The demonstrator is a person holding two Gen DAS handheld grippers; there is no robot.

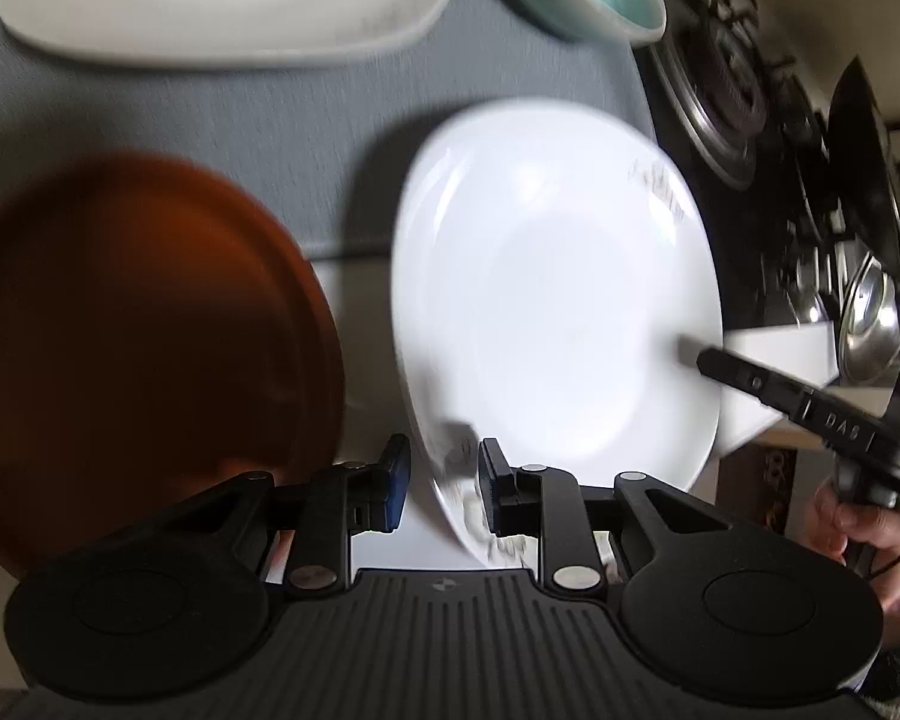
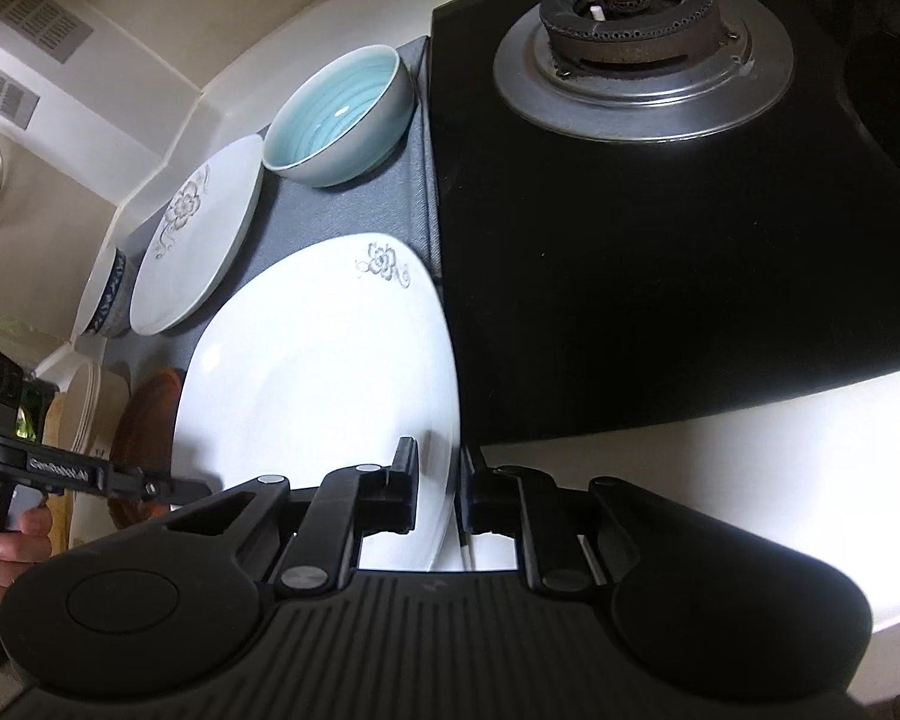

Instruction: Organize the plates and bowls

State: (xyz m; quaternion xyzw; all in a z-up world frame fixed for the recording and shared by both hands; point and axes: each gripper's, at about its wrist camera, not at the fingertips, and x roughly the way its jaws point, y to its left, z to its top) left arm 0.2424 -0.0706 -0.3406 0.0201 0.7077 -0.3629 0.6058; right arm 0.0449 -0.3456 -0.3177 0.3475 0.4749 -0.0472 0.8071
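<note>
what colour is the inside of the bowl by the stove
Pale turquoise inside the bowl, with faint spiral rings; clearest in the right wrist view.

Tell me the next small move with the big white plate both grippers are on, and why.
Probably lift it a little, level, with both grippers together. The left gripper and right gripper each pinch the rim of the white plate, which lies close beside the stove and the brown plate, so sliding risks a bump.

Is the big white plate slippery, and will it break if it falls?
Probably slippery: the white plate looks glossy. It looks ceramic, so likely stiff and breakable. Left gripper and right gripper pinch only its rim.
</note>
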